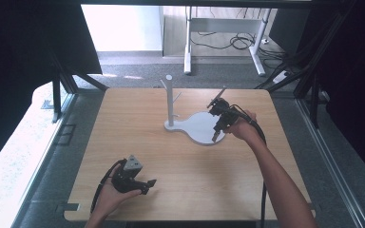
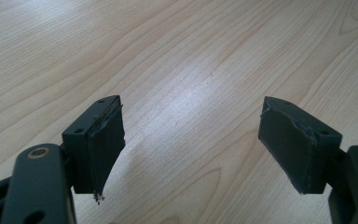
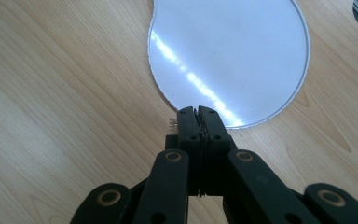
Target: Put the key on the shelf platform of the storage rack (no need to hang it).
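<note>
Two claws: left point(image 2: 191, 140) agape, right point(image 3: 198, 114) shut over white base point(image 3: 233, 46)

A: so what's in the left gripper view?
B: just the left gripper point(image 2: 191, 140), both black jaws spread wide with nothing between them.
A: and under it?
B: bare light wood table point(image 2: 177, 56), grain running diagonally, a bit of glare in the middle.
</note>
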`<state>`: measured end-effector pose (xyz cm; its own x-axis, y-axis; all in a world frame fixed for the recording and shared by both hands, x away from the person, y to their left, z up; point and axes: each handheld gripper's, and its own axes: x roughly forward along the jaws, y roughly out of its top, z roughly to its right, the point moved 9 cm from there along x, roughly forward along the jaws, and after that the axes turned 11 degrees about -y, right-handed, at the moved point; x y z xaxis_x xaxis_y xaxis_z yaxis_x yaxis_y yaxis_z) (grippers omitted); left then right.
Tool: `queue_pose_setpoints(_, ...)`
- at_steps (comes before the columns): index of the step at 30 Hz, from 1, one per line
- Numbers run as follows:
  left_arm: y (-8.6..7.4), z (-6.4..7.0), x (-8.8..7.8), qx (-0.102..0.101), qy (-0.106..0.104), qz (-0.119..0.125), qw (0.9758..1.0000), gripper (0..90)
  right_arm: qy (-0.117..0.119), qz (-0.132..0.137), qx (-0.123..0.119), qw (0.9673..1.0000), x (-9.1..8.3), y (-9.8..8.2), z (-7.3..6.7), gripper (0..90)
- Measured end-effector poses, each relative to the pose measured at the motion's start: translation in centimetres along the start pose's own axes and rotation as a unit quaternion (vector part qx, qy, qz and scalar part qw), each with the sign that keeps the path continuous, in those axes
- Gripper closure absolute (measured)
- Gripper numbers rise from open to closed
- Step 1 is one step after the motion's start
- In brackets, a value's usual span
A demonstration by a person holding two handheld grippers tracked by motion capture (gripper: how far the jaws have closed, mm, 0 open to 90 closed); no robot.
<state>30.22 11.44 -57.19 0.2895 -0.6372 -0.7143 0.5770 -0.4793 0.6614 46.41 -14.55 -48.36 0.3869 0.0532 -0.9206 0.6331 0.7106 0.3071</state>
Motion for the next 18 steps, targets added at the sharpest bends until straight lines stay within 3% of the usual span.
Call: queue_pose_setpoints(18, 0.0, 0.1, 0.0, 0.0, -0.001, -0.001, 1.0, 22.7, 0.005, -0.002, 0.017, 0.9998, 1.2, 1.1, 1.0, 89.9)
